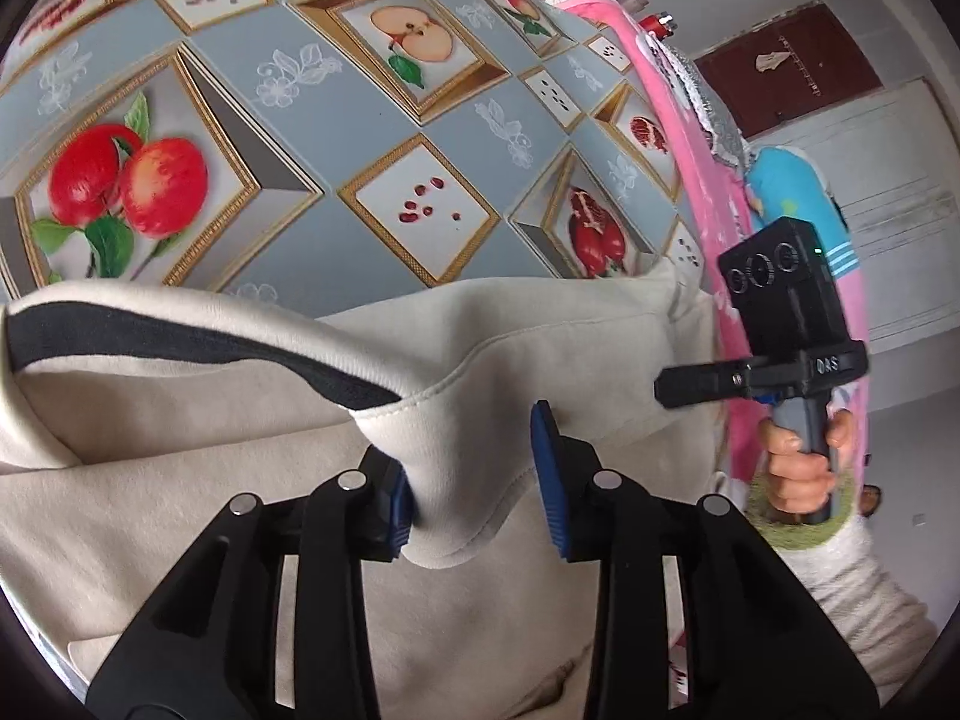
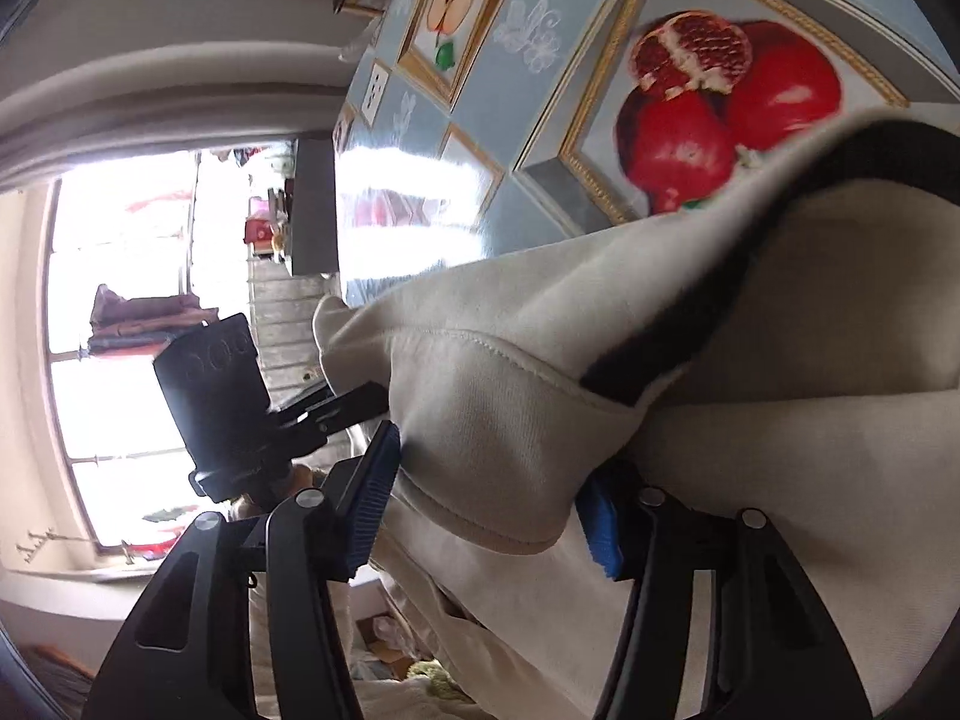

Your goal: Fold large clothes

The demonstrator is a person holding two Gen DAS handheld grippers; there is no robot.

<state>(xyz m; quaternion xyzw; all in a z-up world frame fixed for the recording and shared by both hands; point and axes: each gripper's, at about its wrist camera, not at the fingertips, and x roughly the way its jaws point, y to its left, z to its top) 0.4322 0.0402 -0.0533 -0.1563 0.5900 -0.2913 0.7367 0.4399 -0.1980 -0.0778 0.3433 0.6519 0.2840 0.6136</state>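
A cream garment [image 1: 180,480] with a black stripe [image 1: 180,330] lies bunched on the near part of the table. In the left wrist view my left gripper [image 1: 474,498] stands open around a raised fold of it: the cloth brushes the left blue pad [image 1: 399,504] and hangs loose beside the right one. My right gripper [image 1: 666,387] comes in from the right at the garment's edge, held by a hand [image 1: 798,468]. In the right wrist view the right gripper [image 2: 486,516] is shut on a thick fold of the cream garment [image 2: 510,420], which fills the gap between its pads.
The table [image 1: 372,120] carries a grey-blue oilcloth printed with framed fruit. A pink cloth [image 1: 678,138] and a blue garment [image 1: 786,186] hang along its right edge. A brown door [image 1: 786,72] is behind. A bright window [image 2: 120,300] sits beyond the table's end.
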